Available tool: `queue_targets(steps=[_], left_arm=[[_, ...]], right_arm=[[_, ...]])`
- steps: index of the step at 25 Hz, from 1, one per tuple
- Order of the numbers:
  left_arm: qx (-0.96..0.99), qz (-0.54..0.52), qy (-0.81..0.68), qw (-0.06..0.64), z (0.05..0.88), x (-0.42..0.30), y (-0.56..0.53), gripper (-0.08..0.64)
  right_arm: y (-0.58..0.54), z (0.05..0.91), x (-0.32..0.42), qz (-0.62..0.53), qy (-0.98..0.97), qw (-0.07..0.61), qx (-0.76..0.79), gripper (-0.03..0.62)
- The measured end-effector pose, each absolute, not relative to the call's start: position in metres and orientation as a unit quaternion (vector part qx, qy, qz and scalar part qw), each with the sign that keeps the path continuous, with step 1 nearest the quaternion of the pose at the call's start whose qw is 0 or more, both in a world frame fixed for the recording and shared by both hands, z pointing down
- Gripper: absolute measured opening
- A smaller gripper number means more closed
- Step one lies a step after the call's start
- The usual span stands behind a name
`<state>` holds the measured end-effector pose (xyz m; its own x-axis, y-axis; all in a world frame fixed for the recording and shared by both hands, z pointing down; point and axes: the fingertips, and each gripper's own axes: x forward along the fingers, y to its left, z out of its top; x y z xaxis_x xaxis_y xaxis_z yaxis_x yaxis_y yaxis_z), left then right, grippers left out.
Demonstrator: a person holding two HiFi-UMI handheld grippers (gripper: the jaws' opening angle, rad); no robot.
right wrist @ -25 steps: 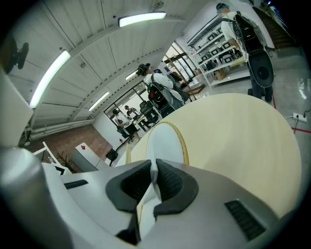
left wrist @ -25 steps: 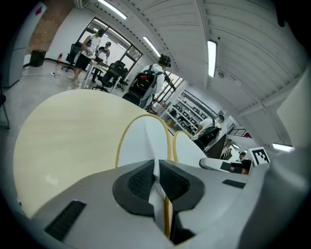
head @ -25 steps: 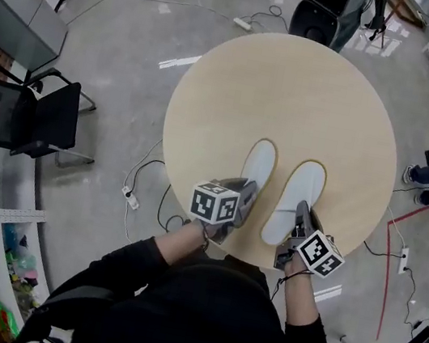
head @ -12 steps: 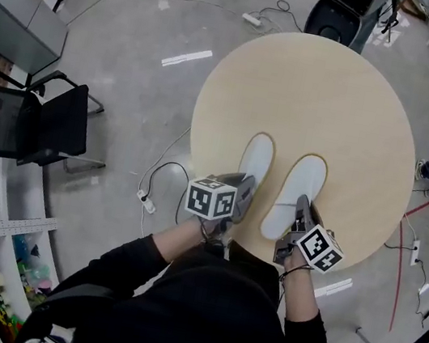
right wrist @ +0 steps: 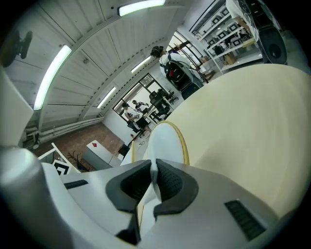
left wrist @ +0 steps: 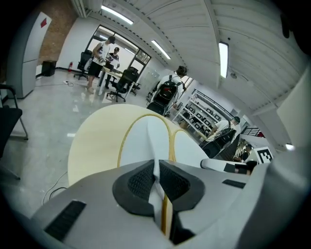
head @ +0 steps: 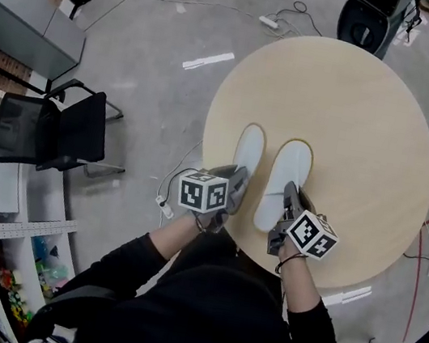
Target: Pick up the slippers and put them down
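Across table (head: 373, 112), both clamped slippers (head: 248, 152) have shifted left.

Bare table (head: 370, 128) beyond both slippers (head: 291, 168), chair (head: 57, 131) well left

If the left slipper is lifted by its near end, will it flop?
Probably flops: the left slipper looks thin and flat, so likely light. The left tool pinches only its near edge, so the far end may sag.
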<state>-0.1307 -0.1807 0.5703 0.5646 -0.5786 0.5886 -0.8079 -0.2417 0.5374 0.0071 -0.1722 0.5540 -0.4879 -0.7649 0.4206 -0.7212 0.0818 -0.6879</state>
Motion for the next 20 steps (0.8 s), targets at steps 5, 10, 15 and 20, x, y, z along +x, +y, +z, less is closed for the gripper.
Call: queue_targets(steps=[5, 10, 15, 20], left_arm=[[0.769, 0.131, -0.447, 0.438, 0.580, -0.163, -0.202, 0.038], [0.768, 0.134, -0.439, 0.446, 0.590, -0.184, -0.248, 0.038], [0.780, 0.150, -0.416, 0.441, 0.592, -0.216, -0.293, 0.038], [0.781, 0.163, -0.411, 0.441, 0.606, -0.254, -0.337, 0.038]], right_arm=[[-0.188, 0.559, -0.023, -0.457, 0.732, 0.019, -0.505, 0.034], [-0.215, 0.569, -0.033, -0.466, 0.710, 0.020, -0.528, 0.034], [-0.248, 0.575, -0.061, -0.466, 0.692, 0.020, -0.551, 0.034], [-0.294, 0.578, -0.092, -0.457, 0.687, 0.018, -0.565, 0.034]])
